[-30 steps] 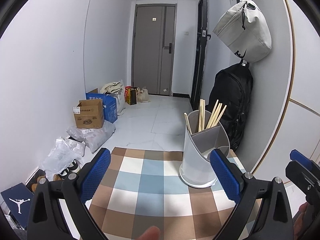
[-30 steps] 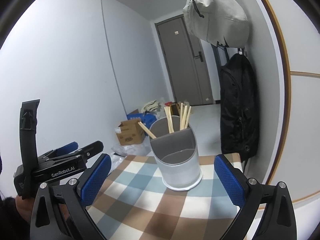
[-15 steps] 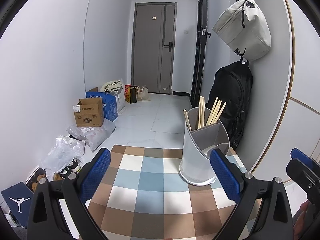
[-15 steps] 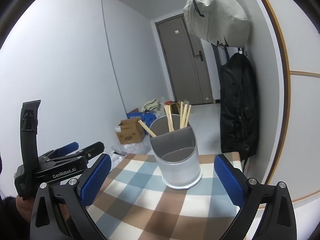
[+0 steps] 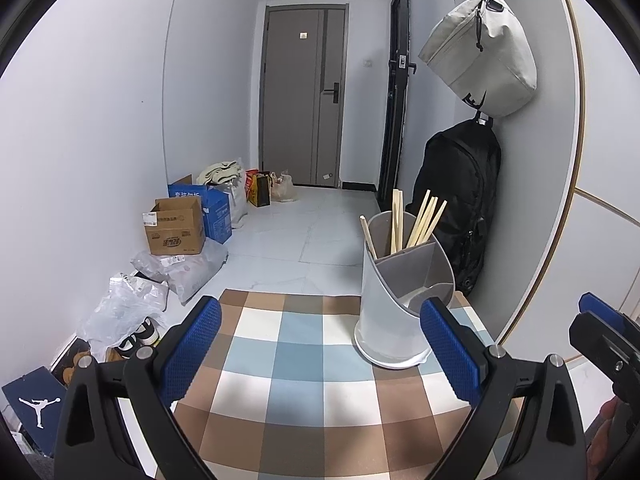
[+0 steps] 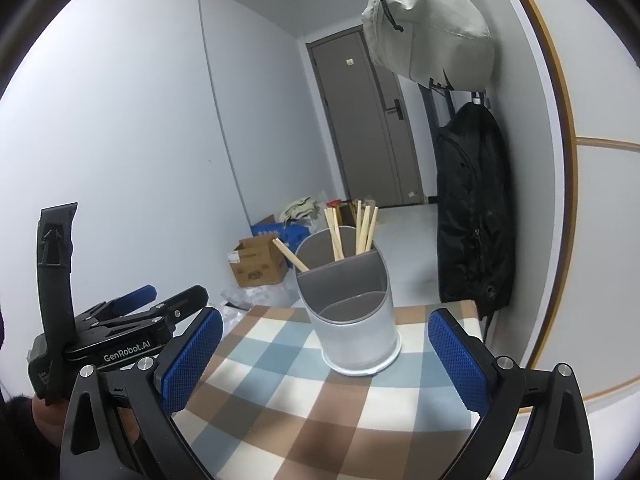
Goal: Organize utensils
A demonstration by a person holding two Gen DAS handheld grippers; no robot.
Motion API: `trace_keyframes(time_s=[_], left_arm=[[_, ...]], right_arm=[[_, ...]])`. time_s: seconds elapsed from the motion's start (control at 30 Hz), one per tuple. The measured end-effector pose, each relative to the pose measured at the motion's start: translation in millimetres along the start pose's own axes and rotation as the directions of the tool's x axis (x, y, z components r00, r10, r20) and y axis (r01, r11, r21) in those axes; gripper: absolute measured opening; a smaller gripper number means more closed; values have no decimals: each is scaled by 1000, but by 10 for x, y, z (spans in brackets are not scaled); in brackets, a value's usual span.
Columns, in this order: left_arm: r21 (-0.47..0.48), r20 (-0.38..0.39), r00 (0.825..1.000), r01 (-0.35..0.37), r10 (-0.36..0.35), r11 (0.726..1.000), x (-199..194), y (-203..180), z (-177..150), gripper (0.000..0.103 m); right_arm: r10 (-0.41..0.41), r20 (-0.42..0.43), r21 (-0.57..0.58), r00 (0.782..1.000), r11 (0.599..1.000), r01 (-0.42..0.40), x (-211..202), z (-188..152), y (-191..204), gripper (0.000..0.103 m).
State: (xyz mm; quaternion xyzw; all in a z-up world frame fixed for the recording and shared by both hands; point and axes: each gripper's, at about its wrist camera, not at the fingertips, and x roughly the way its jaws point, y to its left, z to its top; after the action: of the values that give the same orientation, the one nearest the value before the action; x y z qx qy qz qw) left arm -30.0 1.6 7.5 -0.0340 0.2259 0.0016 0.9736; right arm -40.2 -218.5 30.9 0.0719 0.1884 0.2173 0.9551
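Observation:
A grey divided utensil holder (image 5: 396, 304) stands on the checked tablecloth (image 5: 304, 364) near the far right corner; it also shows in the right wrist view (image 6: 352, 320). Several wooden chopsticks (image 5: 420, 220) stand in its back compartment, seen too in the right wrist view (image 6: 352, 232). The front compartments look empty. My left gripper (image 5: 320, 356) is open and empty, held above the cloth short of the holder. My right gripper (image 6: 326, 360) is open and empty, with the holder ahead between its fingers. The left gripper's body (image 6: 120, 336) shows at the left of the right wrist view.
A black backpack (image 5: 460, 200) and a grey bag (image 5: 480, 48) hang on the right wall just behind the table. Cardboard boxes (image 5: 176, 224) and plastic bags (image 5: 128, 308) lie on the floor at the left. A closed door (image 5: 304, 96) is at the far end.
The left wrist view has shifted slightly, so the holder sits a little further away and higher. A fingertip at the bottom edge a second ago is gone. The right gripper is almost still.

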Motion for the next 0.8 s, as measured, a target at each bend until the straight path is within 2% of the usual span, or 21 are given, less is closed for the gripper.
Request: trace_keyframes(time_s=[0.8], left_arm=[[-24,-14,1000,0,-1,1000,17,14,-11,97]], right_arm=[[3,-14,-9,1000,1000,-3,19,-19,-8,103]])
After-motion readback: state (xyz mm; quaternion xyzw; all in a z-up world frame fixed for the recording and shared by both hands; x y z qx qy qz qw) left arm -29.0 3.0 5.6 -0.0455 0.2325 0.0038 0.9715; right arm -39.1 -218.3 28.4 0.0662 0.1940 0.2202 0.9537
